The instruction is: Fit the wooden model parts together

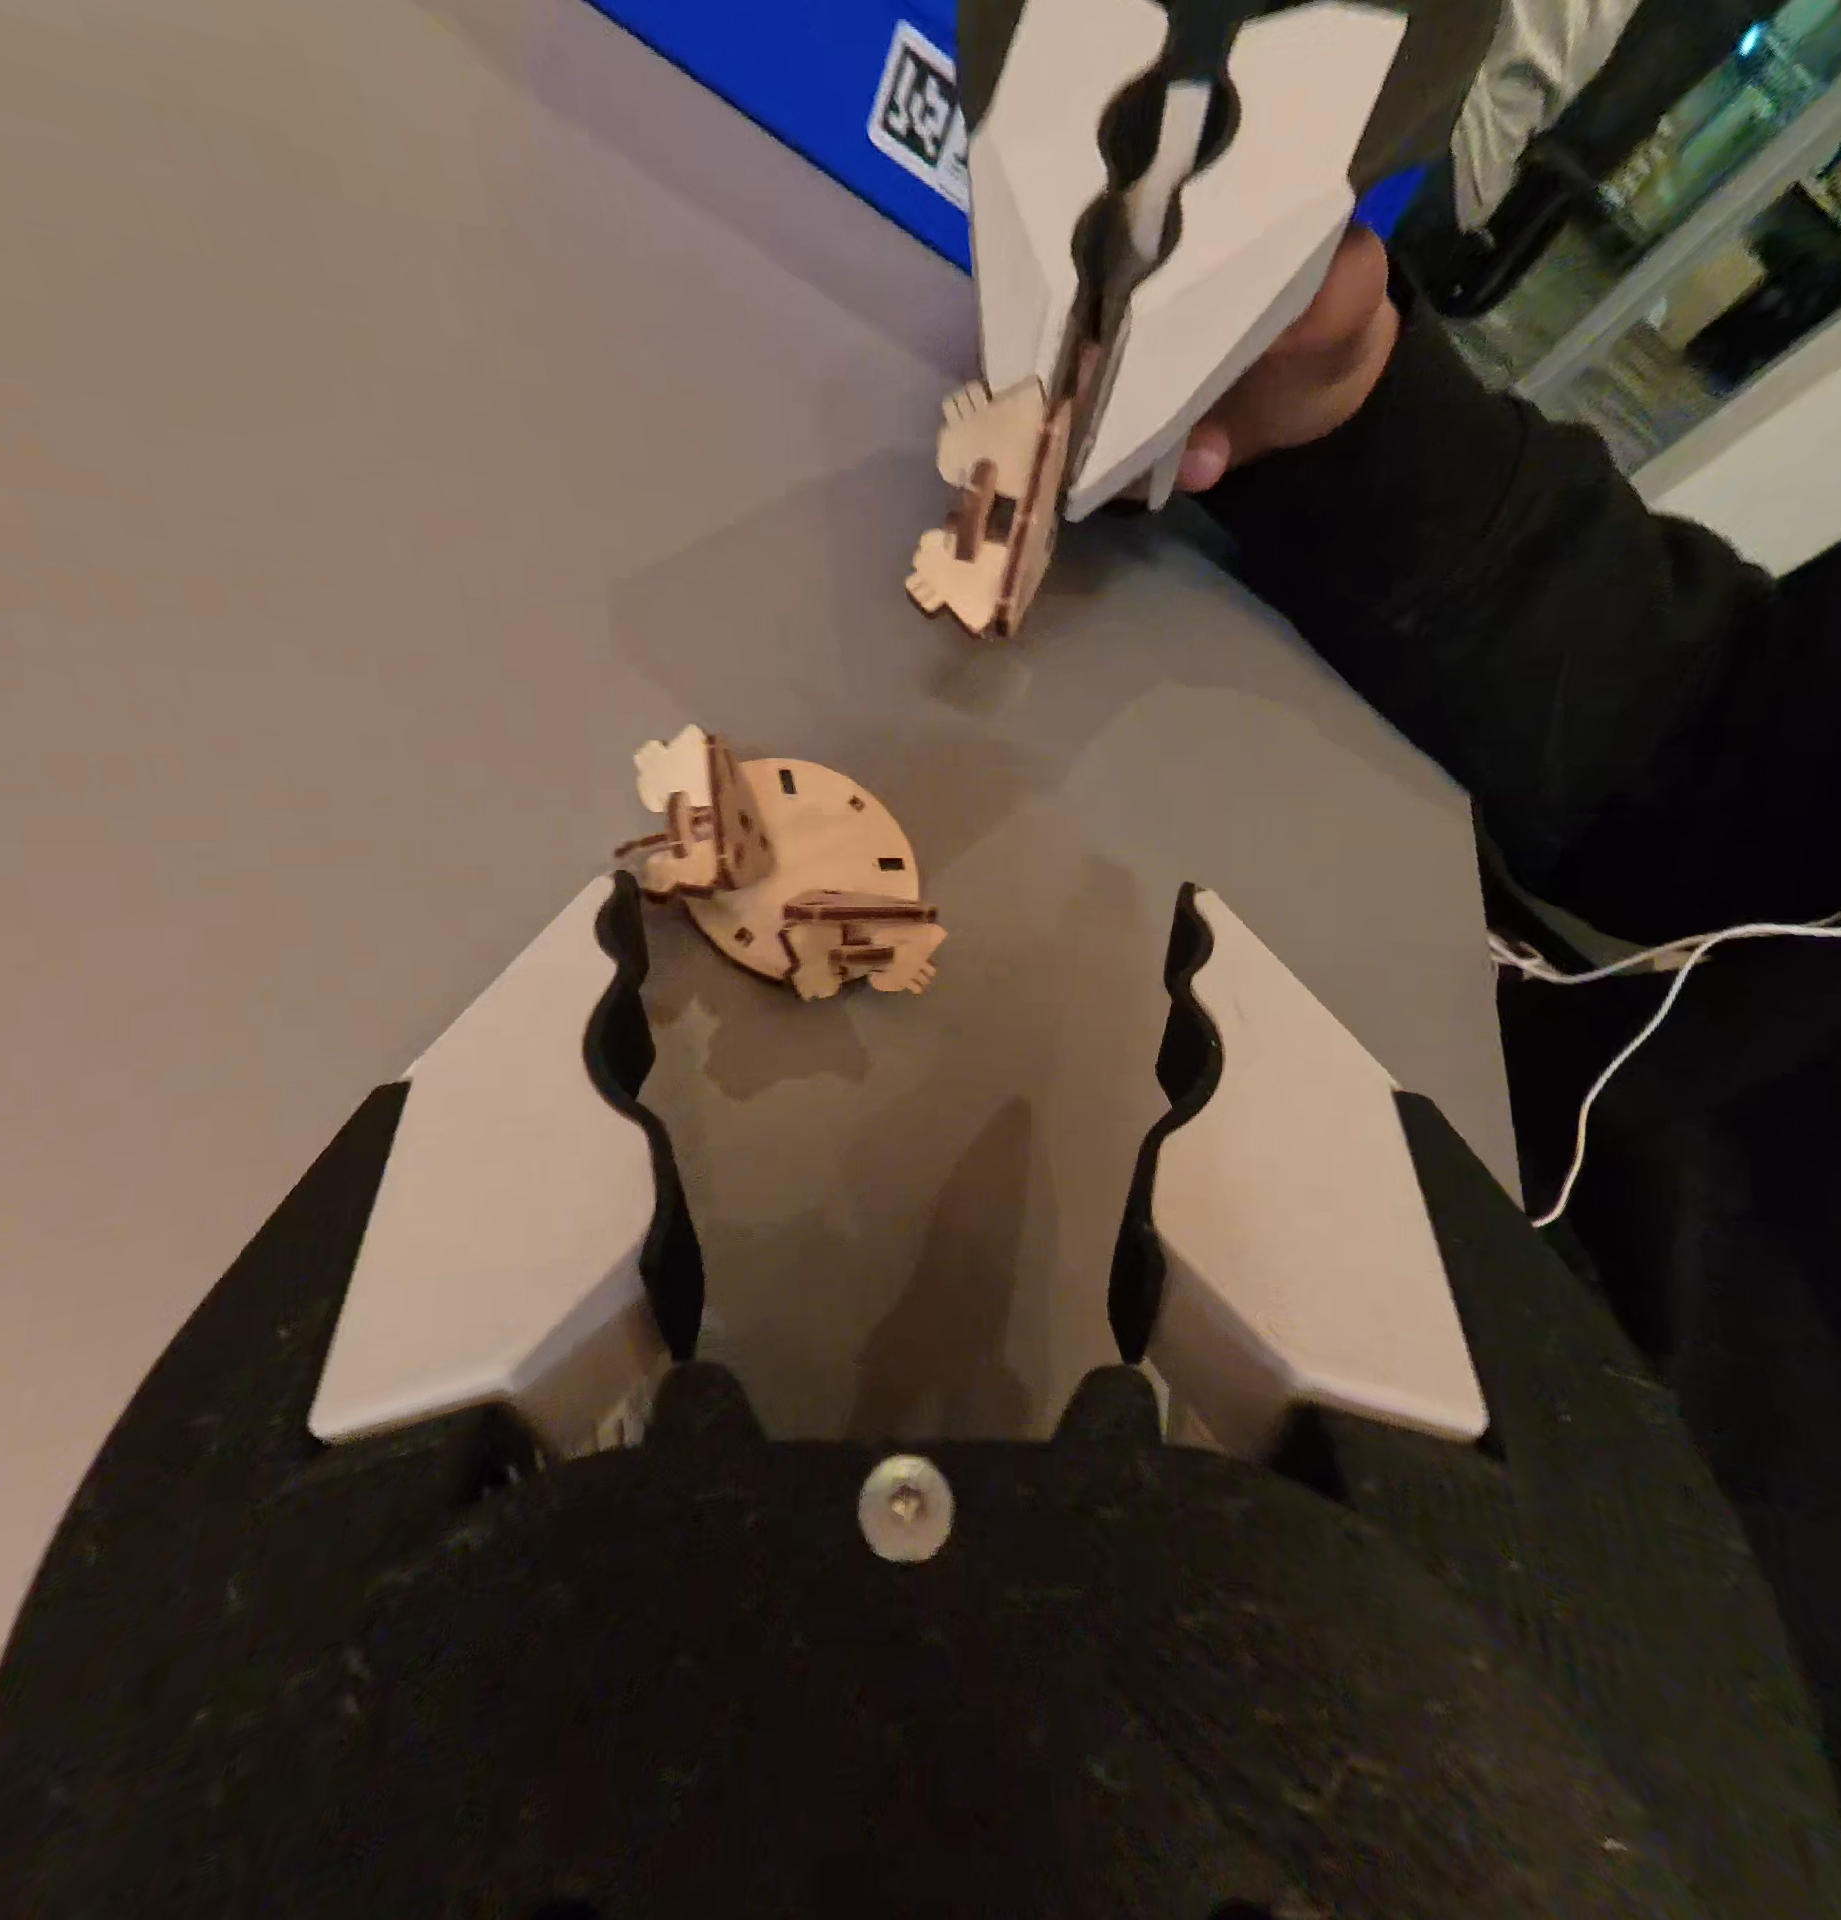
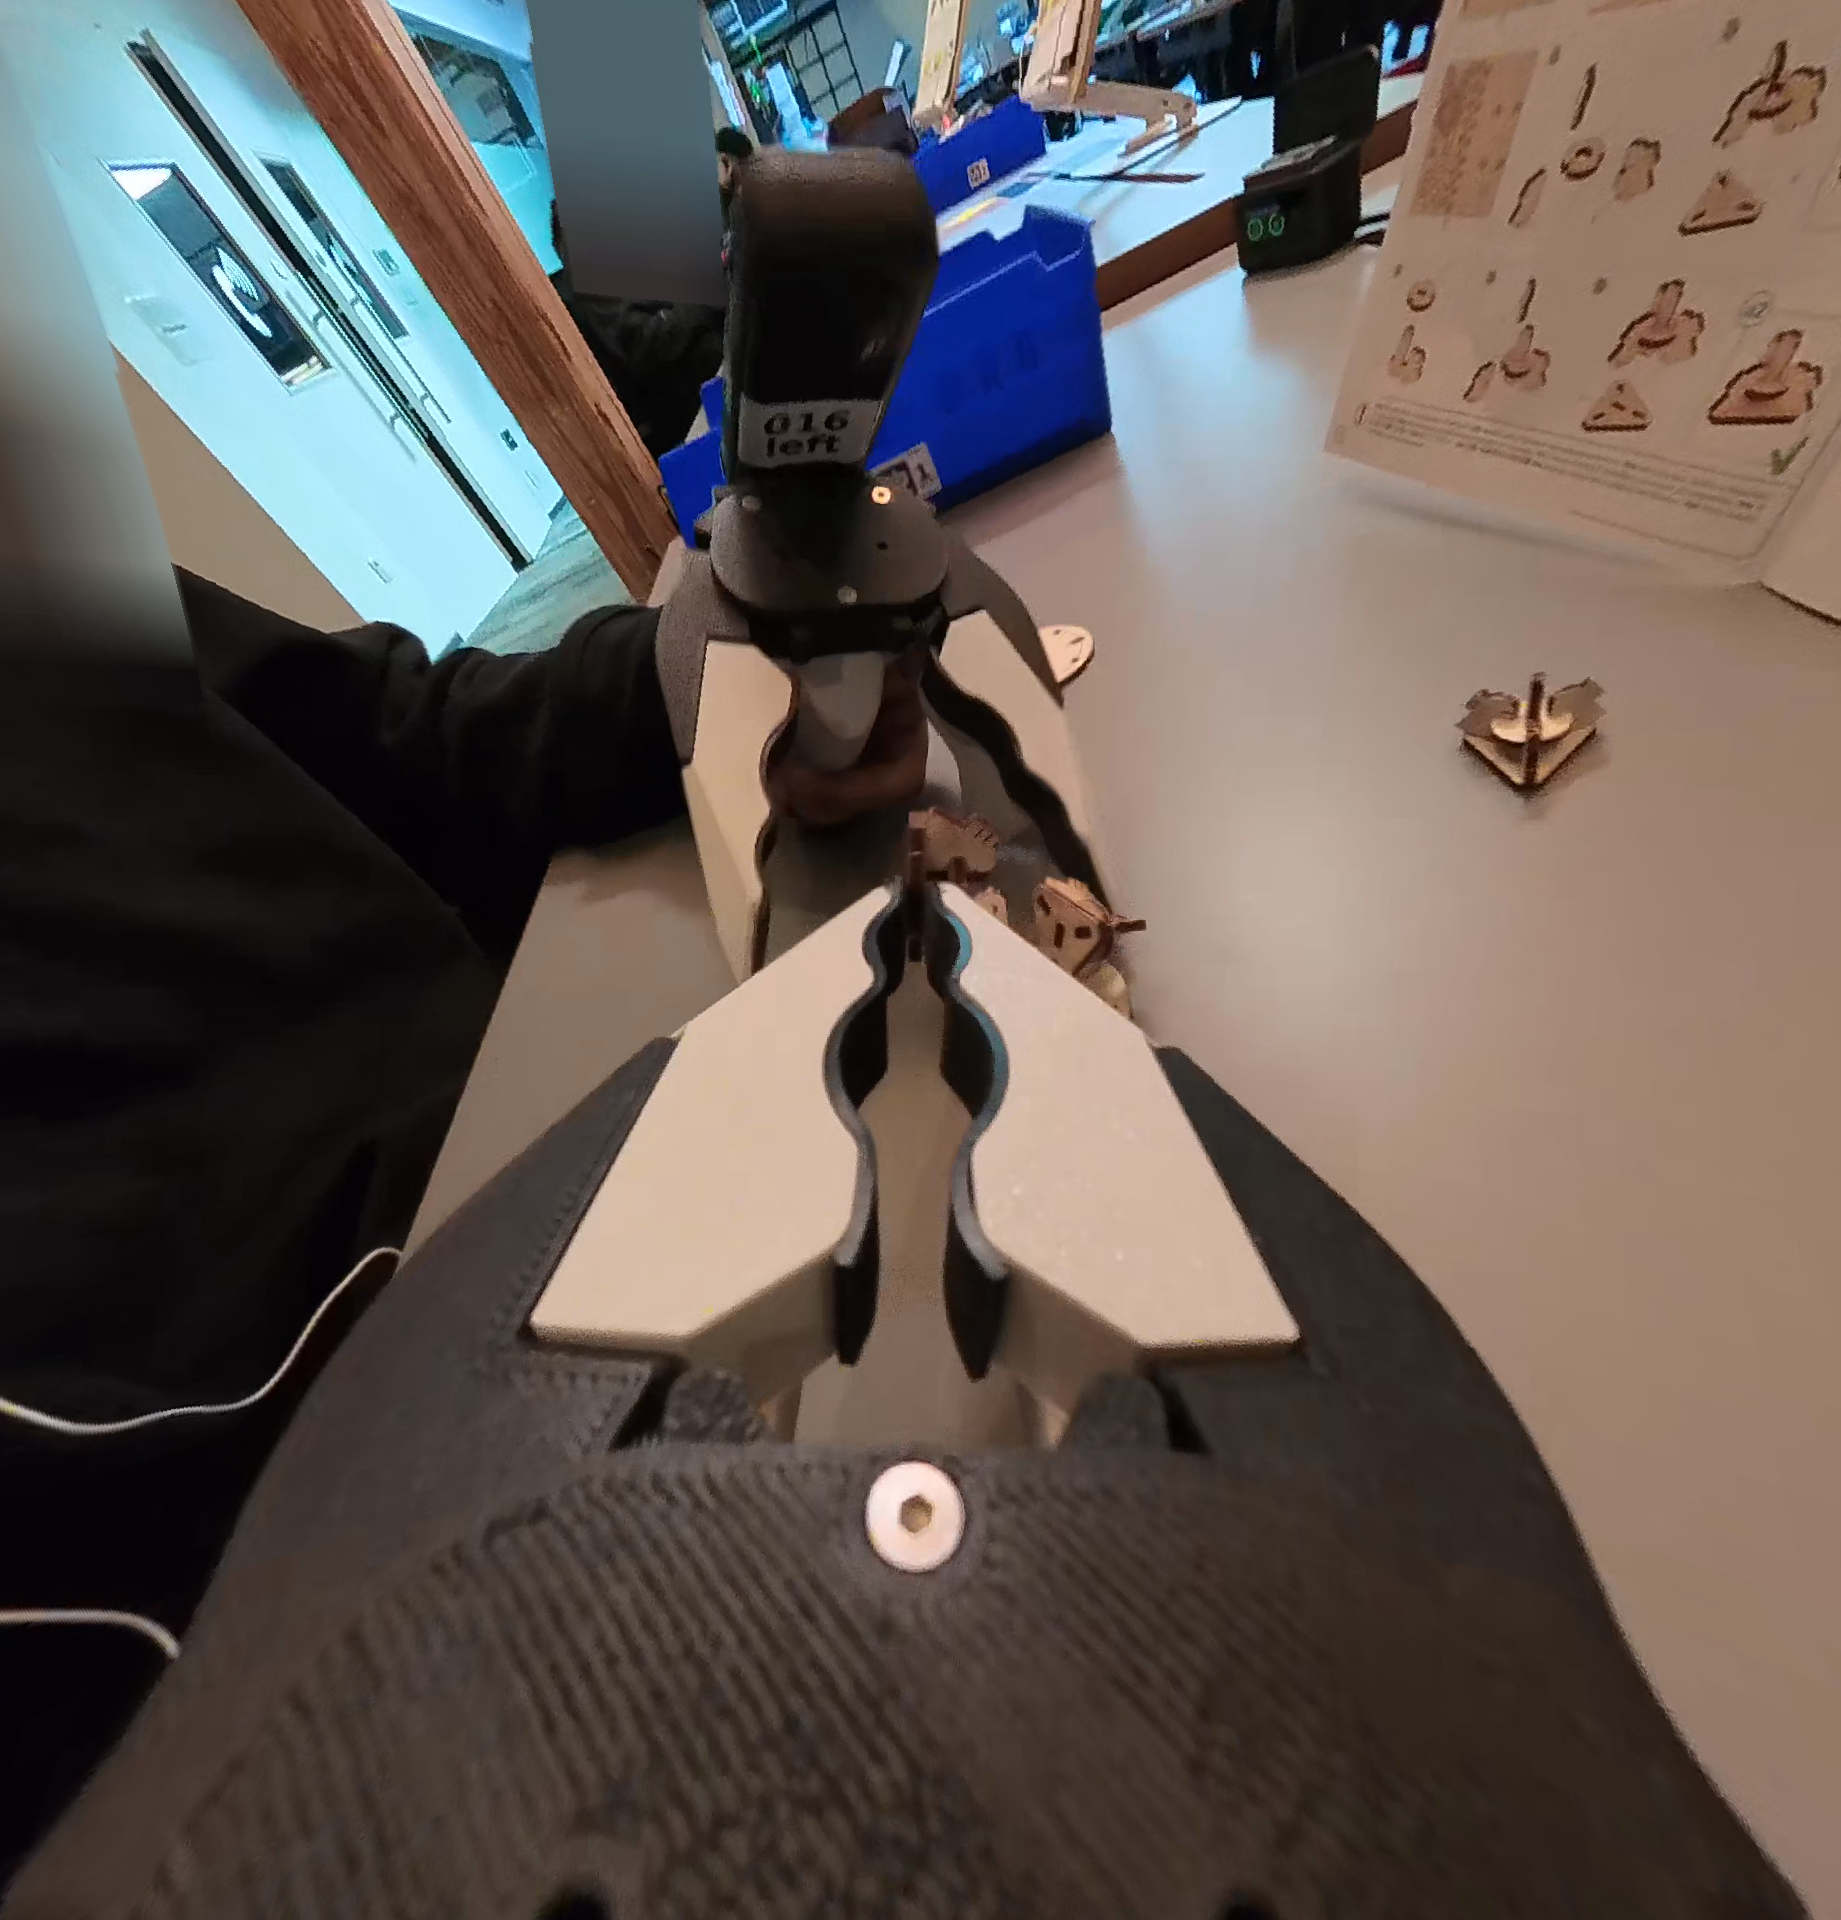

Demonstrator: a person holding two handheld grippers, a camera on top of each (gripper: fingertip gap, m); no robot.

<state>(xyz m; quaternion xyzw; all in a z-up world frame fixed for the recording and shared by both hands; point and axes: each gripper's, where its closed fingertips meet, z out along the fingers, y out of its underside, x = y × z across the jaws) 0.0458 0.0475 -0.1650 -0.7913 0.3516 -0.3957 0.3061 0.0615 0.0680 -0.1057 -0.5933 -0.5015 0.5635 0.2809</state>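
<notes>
The right gripper (image 1: 1077, 457) pinches a thin, light, brittle-looking wooden piece (image 1: 983, 520) by its edge; the left gripper (image 1: 911, 904) gapes empty near the wooden disc (image 1: 791, 873).

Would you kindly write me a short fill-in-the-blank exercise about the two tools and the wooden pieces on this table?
1. The left tool has its fingers spread ____.
2. The right tool is clamped on a small ____ puzzle piece.
3. The slotted base lying just beyond the left tool's fingertips is ____ in shape.
4. The bin at the table's far edge is ____.

Missing words: open; wooden; round; blue
</notes>
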